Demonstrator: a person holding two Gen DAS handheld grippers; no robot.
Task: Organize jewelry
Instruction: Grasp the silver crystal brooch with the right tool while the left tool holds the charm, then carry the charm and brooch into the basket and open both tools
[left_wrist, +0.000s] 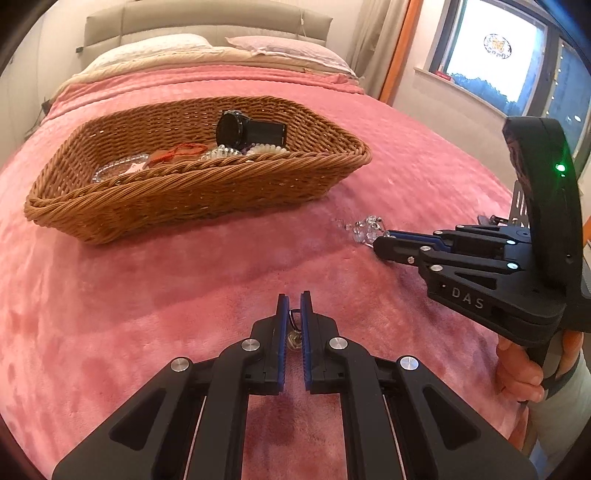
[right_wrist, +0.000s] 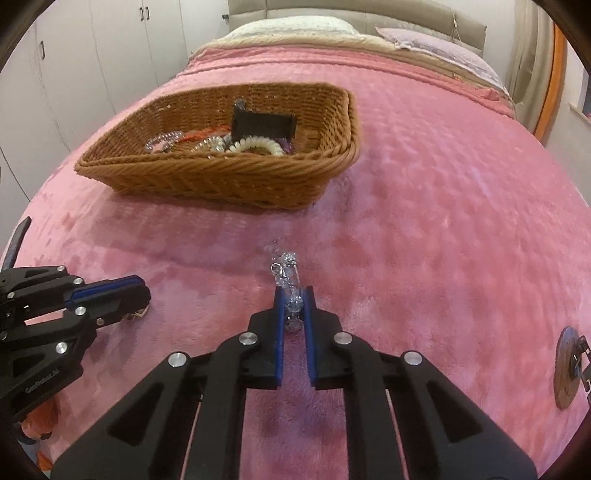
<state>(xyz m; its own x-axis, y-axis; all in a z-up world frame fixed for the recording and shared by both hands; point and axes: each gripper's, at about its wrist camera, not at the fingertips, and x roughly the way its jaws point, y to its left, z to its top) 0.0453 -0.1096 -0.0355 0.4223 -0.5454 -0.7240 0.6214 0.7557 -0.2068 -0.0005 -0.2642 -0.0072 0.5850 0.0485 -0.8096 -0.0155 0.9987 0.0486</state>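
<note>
On the pink blanket, my left gripper (left_wrist: 294, 304) is shut on a small metal pendant (left_wrist: 293, 325) with a ring loop, which shows between the blue pads. My right gripper (right_wrist: 293, 295) is shut on a clear crystal chain (right_wrist: 286, 267) whose free end trails forward on the blanket. In the left wrist view the right gripper (left_wrist: 379, 242) sits to the right with the crystal chain (left_wrist: 364, 227) at its tip. In the right wrist view the left gripper (right_wrist: 142, 295) sits at the left. Beyond both stands a wicker basket (left_wrist: 184, 199) (right_wrist: 221, 181) of jewelry.
The basket holds a black watch on a dark stand (left_wrist: 251, 131), a red cord bracelet (left_wrist: 184, 149) and a white bead bracelet (right_wrist: 255, 146). A round brown object (right_wrist: 567, 369) lies at the right. Pillows (left_wrist: 166, 48) lie at the bed's head. A hand (left_wrist: 521, 373) grips the right gripper's handle.
</note>
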